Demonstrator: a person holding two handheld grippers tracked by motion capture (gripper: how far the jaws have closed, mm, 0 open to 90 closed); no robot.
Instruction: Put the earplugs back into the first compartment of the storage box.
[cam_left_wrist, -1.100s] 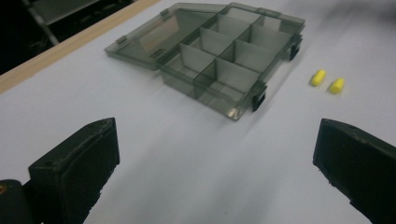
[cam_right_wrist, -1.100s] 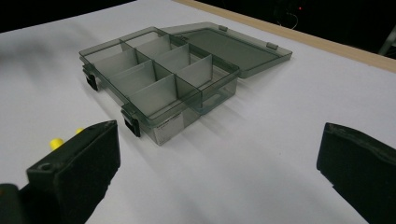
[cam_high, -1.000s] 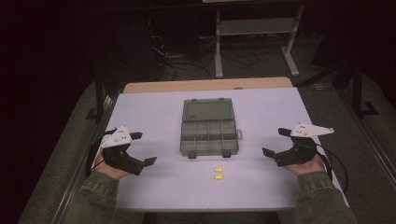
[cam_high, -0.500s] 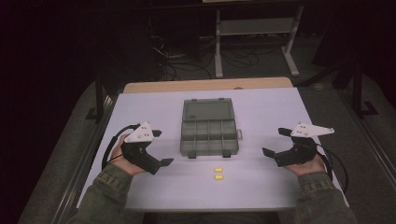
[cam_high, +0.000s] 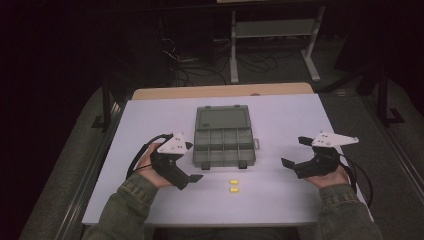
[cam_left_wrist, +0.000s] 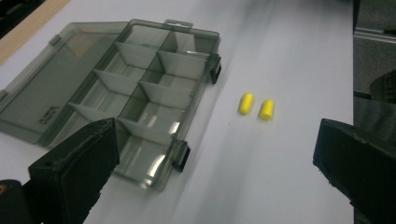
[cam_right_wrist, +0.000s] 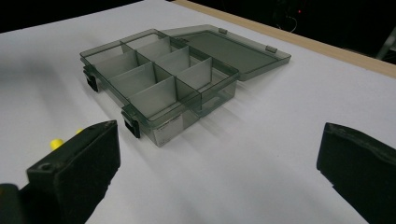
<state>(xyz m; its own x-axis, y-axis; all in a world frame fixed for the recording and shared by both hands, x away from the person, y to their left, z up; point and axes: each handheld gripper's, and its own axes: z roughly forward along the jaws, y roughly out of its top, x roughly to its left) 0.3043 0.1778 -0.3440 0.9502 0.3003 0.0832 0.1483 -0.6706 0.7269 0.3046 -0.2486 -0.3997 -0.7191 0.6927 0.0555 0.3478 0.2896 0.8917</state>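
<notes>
Yellow foam earplugs, two small cylinders (cam_high: 233, 185), lie side by side on the pale bench (cam_high: 150, 120) in the lower middle of the high view, nearest the person's edge. To their left the left claw (cam_high: 192, 161) hangs just above the surface, its black jaws spread wide and holding nothing; in the left gripper view the plugs sit between those jaws, right of centre. At lower right of the high view the right claw (cam_high: 295, 152) rests low over the bench, jaws equally wide apart and empty.

Just beyond the plugs stands the smoky-grey clear plastic compartment box (cam_high: 224, 148), its lid (cam_high: 222, 119) folded flat back toward the far edge, its divided cells apparently empty. Farther off, past the wooden strip at the bench's rear, cables and a metal frame sit in the dark.

My guess is the left claw is lining up on the nearer plug. Best to centre one plug alone between the jaws, come in low, and squeeze gently, since soft foam can roll or nudge its neighbour.
</notes>
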